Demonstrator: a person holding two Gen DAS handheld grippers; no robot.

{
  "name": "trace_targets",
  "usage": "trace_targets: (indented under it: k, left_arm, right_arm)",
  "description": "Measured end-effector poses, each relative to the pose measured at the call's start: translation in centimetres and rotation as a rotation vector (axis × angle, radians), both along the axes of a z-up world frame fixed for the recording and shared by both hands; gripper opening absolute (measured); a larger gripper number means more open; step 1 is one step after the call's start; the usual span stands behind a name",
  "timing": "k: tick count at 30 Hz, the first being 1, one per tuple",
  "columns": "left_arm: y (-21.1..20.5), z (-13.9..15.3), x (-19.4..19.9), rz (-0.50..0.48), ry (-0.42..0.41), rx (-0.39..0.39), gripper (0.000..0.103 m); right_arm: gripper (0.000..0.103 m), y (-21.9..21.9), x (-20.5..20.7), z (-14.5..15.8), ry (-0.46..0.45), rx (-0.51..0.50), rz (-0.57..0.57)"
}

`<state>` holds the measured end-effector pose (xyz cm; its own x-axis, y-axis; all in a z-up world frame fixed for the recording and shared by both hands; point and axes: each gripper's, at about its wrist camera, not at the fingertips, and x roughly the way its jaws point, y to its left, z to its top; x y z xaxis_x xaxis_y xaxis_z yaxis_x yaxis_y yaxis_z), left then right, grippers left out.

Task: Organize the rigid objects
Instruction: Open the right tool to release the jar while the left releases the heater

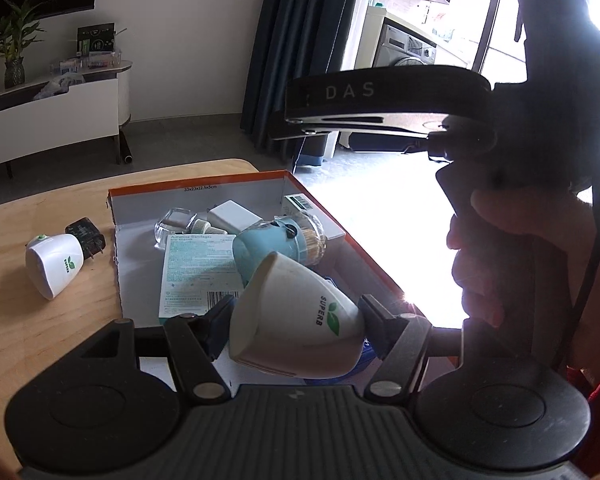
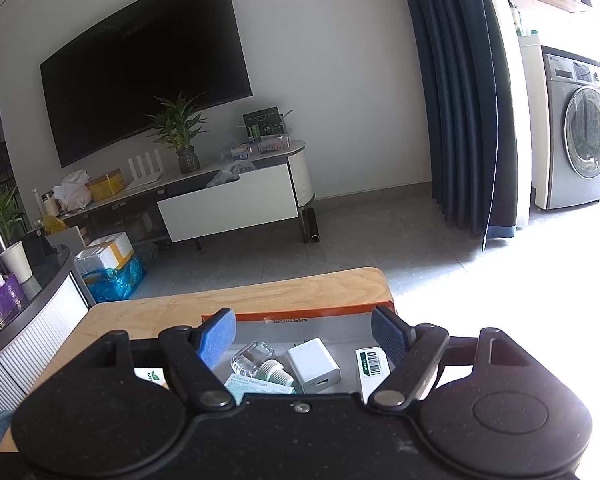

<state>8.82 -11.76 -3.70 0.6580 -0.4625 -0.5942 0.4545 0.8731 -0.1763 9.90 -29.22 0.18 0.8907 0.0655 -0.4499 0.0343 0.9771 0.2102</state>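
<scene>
White plug-in thing (image 1: 296, 320) is squeezed in the left gripper (image 1: 296, 320) over the box (image 1: 204, 184); the right gripper (image 2: 304, 336) is wide apart, holding nothing.

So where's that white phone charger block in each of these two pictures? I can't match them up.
Left wrist view: the white charger lies at the far end of the orange-edged box, behind the glass bottle.
Right wrist view: the charger sits low at centre, between the open fingers, just right of the bottle.
Shared landmark: the barcode sticker, right of the charger in both views.
</scene>
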Motion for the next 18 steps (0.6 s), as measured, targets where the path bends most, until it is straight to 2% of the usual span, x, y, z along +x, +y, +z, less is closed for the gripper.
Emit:
trace_targets:
  k: [7,10,14,18]
  left_arm:
    - [-0.6,-0.4,-0.5,-0.021,0.024,0.006,0.067]
    - [-0.4,-0.1,-0.5,-0.008,0.016,0.007,0.074]
    - [0.3,0.3,-0.4,0.031,0.01,0.013,0.075]
    - [1.5,0.9,-0.2,0.107,0.007,0.033,0.083]
  right_arm:
    - [0.09,0.0,-0.6,0.6,-0.023,-0.003,0.013]
    - [0.09,0.0,-0.9,0.6,-0.028,-0.002,0.019]
    - [0.09,0.0,-1.3,0.6,-0.03,0.002,0.027]
    - [0.091,-0.3,-1.3,0.8,-0.036,0.001,0.037]
